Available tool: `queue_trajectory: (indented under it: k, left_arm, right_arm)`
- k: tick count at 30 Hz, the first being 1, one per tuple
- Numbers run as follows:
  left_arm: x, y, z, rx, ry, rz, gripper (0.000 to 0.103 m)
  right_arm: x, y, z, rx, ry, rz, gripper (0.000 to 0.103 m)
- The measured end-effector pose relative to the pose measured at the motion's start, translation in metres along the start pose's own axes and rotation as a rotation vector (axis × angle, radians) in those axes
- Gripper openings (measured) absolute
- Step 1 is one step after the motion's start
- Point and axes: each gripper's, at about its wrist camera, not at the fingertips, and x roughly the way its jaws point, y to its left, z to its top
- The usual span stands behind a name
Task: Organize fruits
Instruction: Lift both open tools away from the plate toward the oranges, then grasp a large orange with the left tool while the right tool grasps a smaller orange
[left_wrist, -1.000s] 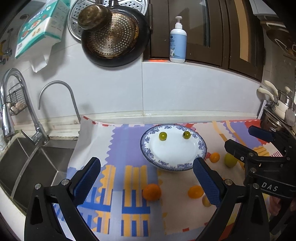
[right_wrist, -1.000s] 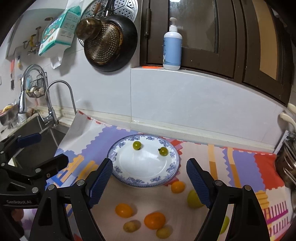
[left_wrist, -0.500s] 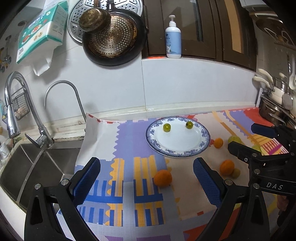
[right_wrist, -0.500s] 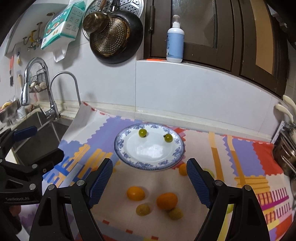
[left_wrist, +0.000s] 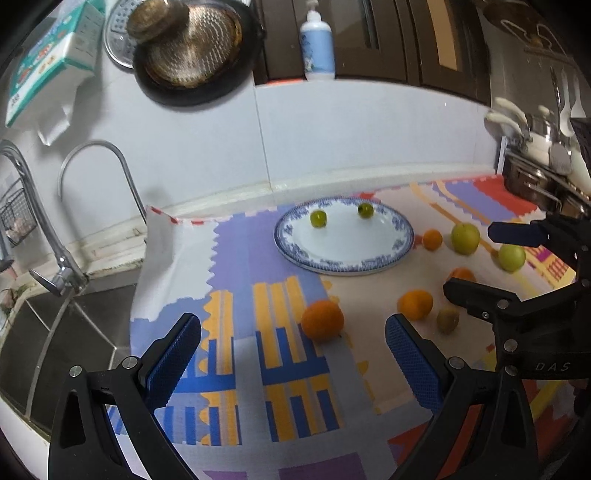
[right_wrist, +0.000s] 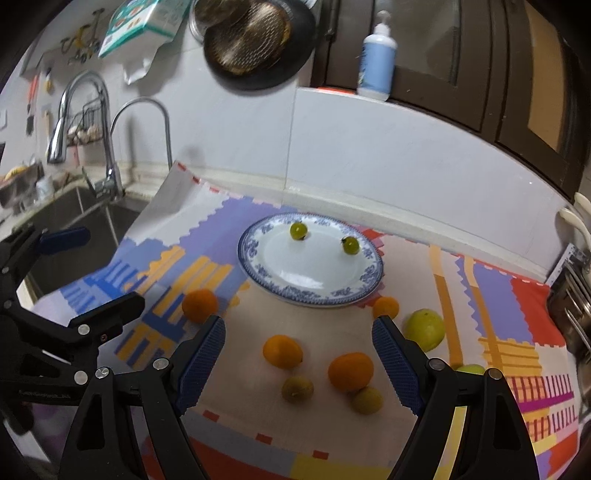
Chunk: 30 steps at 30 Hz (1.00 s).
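From the left wrist, the left gripper (left_wrist: 291, 363) is hovering wide and empty near an orange (left_wrist: 322, 319). From the right wrist, the right gripper (right_wrist: 297, 363) is gaping over scattered fruit; next it likely needs lowering around one, then carrying it to the far plate (right_wrist: 266, 284).

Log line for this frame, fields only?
left gripper: open, empty | right gripper: open, empty | plate: two small green fruits | oranges: on mat

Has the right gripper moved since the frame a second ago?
Yes. The right gripper has pulled back toward the mat's near edge: the plate sits farther off, and more oranges show between its fingers.
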Motion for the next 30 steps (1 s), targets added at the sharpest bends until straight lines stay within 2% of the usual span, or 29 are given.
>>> queue_trajectory:
  k: [8, 12, 14, 17, 23, 30]
  left_arm:
    - [0.037, -0.004, -0.008, 0.032, 0.073, -0.051, 0.097]
    - [0.057, -0.005, -0.007, 0.039, 0.112, -0.084, 0.094]
    - [0.065, -0.005, -0.007, 0.037, 0.128, -0.098, 0.088]
    - [0.077, -0.004, -0.007, 0.038, 0.160, -0.119, 0.079]
    - [0.088, -0.004, -0.005, 0.028, 0.180, -0.149, 0.068]
    - [0.098, -0.008, -0.002, 0.016, 0.199, -0.170, 0.050]
  right_arm:
    - [0.034, -0.001, -0.009, -0.016, 0.094, 0.035, 0.081]
    - [0.053, -0.005, -0.010, -0.002, 0.144, 0.076, 0.073]
    - [0.061, -0.005, -0.012, 0.005, 0.167, 0.100, 0.066]
    - [0.071, -0.005, -0.014, 0.007, 0.195, 0.124, 0.061]
    - [0.086, -0.005, -0.014, 0.017, 0.236, 0.169, 0.050]
    - [0.096, -0.011, -0.014, 0.043, 0.252, 0.189, 0.043]
